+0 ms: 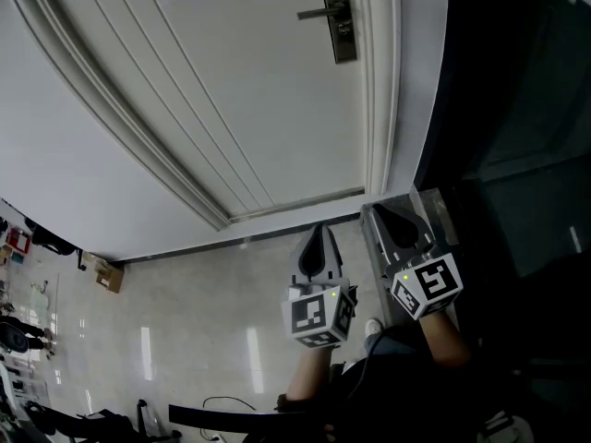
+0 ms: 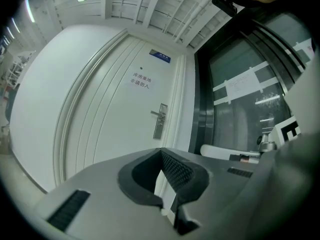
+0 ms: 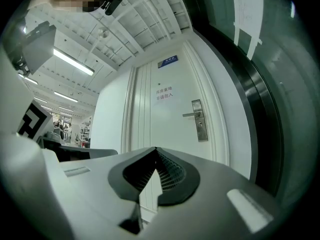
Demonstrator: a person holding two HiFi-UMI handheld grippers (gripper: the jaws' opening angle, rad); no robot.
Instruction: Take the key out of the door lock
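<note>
The white door (image 1: pixel 231 90) carries a metal lock plate with a lever handle (image 1: pixel 338 15) at its right edge, far ahead of both grippers. The same lock plate (image 2: pixel 160 121) shows in the left gripper view, and the lock plate (image 3: pixel 199 120) in the right gripper view. A key is too small to make out in any view. My left gripper (image 1: pixel 319 240) and right gripper (image 1: pixel 397 218) are held low, side by side, well short of the door. The left gripper (image 2: pixel 161 152) and the right gripper (image 3: pixel 156 150) both have their jaws shut with nothing between them.
A dark glass wall (image 1: pixel 517 109) stands right of the white door frame (image 1: pixel 383 90). A blue plate and a text sign (image 2: pixel 141 80) hang on the door. A cardboard box (image 1: pixel 109 274) sits on the glossy tiled floor (image 1: pixel 185 330) at the left.
</note>
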